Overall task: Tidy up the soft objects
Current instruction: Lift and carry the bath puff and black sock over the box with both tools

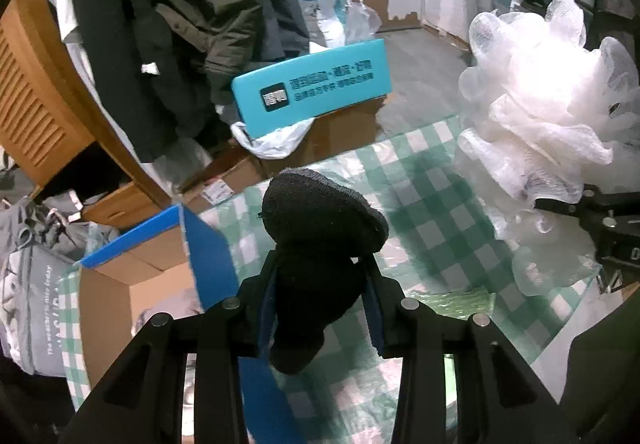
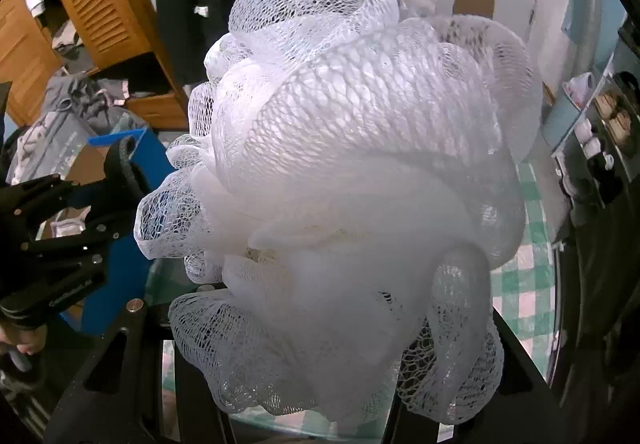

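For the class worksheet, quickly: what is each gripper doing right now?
Left gripper: closed on a black sock.
Right gripper: closed on a white mesh bath pouf.

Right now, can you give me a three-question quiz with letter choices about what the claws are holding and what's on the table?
1. Where is the open cardboard box? A) left of the black sock B) on the shelf C) under the bath pouf
2. What colour is the checked tablecloth? A) red and white B) green and white C) plain yellow
3. What is the right claw doing? A) hanging empty B) gripping a white mesh bath pouf C) holding a book

Answers: 1 A, it sits left of the sock held by the left claw. 2 B, its squares show it. 3 B, the pouf fills its view.
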Motion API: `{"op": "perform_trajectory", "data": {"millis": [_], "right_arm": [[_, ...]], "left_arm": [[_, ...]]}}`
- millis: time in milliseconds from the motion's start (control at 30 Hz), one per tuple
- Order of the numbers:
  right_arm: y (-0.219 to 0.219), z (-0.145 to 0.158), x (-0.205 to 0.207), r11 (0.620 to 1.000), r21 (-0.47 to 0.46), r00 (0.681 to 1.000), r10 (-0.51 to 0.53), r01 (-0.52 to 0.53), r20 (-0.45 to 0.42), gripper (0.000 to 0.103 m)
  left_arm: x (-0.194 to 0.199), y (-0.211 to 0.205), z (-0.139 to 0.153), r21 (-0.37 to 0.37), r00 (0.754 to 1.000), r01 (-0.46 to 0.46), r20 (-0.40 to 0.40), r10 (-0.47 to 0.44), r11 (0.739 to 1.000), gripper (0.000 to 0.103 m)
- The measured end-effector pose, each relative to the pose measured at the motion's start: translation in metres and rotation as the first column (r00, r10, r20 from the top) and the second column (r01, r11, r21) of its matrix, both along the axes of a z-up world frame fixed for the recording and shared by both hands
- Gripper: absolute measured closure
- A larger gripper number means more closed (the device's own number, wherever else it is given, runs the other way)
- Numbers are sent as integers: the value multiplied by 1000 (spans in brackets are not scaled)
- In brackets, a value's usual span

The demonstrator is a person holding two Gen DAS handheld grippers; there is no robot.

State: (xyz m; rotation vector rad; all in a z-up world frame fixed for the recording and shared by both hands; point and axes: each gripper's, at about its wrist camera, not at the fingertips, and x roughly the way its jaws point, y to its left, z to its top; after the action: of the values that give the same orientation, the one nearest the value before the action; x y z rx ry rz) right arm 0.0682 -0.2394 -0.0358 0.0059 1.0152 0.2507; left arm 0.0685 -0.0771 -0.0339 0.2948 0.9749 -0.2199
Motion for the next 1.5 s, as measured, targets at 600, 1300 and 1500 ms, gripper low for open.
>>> {"op": "perform_trajectory", "data": {"millis": [600, 1300, 1500], "right_arm": [[20, 15, -7, 996, 17, 996, 85, -86, 11, 55], [82, 28, -1, 979, 26, 980, 200, -200, 25, 55], [108, 32, 4, 971, 32, 971, 237, -238, 30, 55]], "left_arm": [[-5, 48, 14, -2, 997, -79, 25, 79, 997, 65], [-13, 114, 20, -13, 979, -200, 40, 200, 980, 65], [-14, 137, 16, -24, 971, -237, 29, 238, 971, 65]]}}
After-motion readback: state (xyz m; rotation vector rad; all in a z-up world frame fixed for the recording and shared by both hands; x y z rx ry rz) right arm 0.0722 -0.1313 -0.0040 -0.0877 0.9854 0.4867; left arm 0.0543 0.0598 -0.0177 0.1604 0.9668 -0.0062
